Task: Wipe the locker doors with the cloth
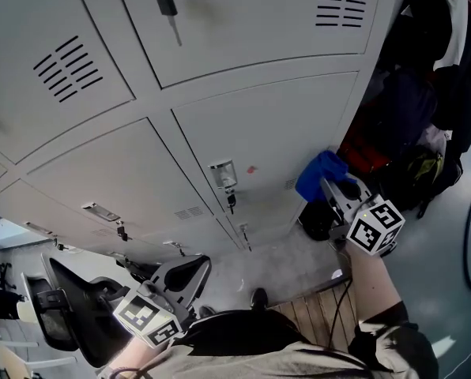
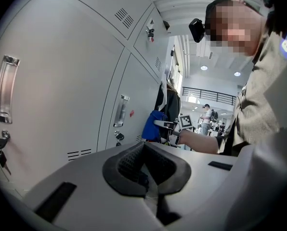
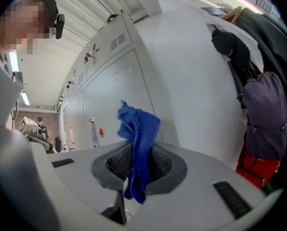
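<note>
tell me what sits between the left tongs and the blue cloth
In the left gripper view, a locker door's handle and the keyed lock below it stand between the left tongs and the blue cloth.

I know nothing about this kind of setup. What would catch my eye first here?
The bright blue cloth stands out, pinched in the right gripper's jaws close to a lower door of the grey lockers. A key dangles from the lock of an upper door. Dark coats and bags hang at the right end of the row.
</note>
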Action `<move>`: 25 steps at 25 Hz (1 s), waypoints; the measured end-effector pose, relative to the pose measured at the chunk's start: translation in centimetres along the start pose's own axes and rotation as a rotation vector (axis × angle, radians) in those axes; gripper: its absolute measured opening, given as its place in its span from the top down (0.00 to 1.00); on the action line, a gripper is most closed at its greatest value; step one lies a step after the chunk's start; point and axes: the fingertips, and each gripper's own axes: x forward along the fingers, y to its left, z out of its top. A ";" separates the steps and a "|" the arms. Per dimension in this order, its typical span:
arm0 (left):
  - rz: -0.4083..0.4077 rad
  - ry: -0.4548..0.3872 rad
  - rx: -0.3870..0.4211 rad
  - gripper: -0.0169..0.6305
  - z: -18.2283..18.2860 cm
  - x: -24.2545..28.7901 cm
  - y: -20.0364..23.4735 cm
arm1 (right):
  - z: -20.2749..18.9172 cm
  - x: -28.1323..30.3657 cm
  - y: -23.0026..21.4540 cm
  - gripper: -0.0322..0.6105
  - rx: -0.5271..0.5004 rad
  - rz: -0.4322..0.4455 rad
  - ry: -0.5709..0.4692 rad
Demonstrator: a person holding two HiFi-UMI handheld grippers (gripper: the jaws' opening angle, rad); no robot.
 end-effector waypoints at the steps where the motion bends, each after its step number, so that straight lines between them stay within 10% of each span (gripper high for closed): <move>1: 0.005 -0.003 0.001 0.97 0.0 -0.2 0.1 | -0.4 0.2 1.1 0.87 -0.008 0.024 0.007; 13: 0.060 -0.030 0.009 0.97 0.2 -5.1 2.2 | -7.1 5.5 11.6 0.87 -0.068 0.178 0.134; 25: 0.126 -0.040 -0.028 0.97 -0.9 -9.3 4.6 | -8.6 9.1 11.9 0.87 -0.035 0.146 0.132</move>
